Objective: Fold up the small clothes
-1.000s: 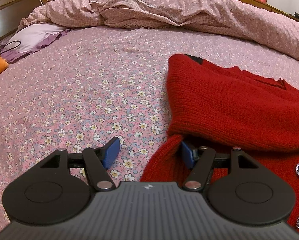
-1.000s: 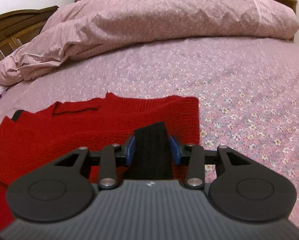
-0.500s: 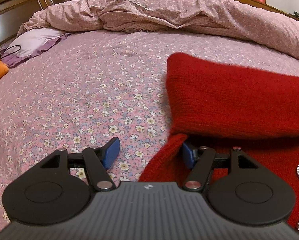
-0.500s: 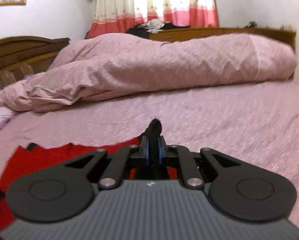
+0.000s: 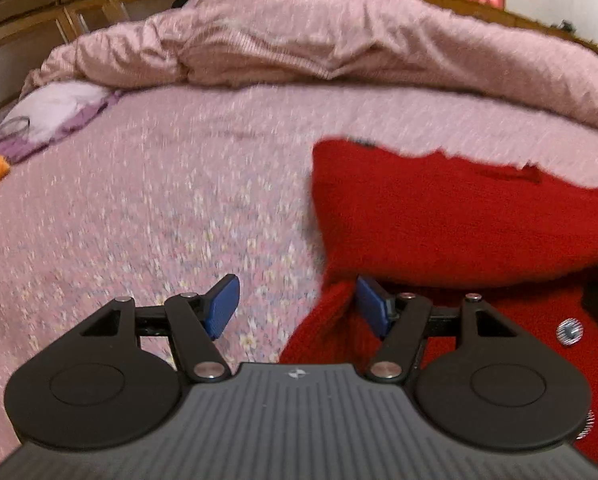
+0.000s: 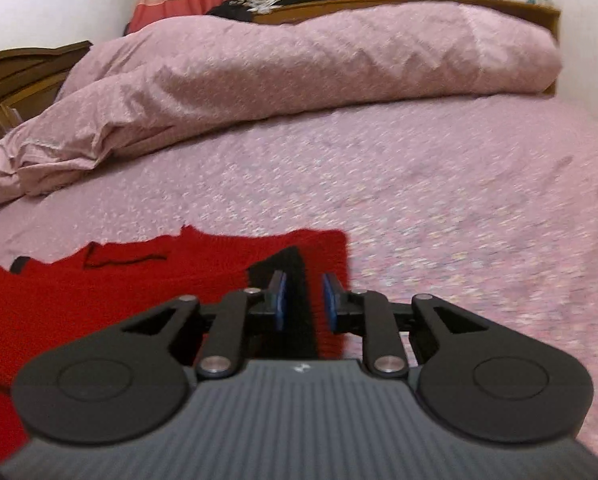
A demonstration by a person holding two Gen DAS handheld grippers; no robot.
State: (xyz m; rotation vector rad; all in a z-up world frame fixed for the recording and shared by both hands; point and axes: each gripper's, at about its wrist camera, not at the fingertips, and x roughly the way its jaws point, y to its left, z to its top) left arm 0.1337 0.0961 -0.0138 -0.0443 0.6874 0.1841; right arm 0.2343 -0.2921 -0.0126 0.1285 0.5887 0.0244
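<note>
On the bed (image 6: pixel 459 200), my right hand-held gripper (image 6: pixel 303 300), jaws just parting, straddles the red cardigan's (image 6: pixel 119 292) black cuff (image 6: pixel 295 280); my left hand-held gripper (image 5: pixel 295 304) gapes empty. Next: lay the sleeve flat.

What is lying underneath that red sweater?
The red sweater lies on a pink flowered bedsheet, which shows all around it. Whatever sits directly beneath the knit is covered, so it cannot be seen.

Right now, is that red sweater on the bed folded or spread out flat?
Partly folded. The red sweater has one layer lying doubled over its buttoned front.
</note>
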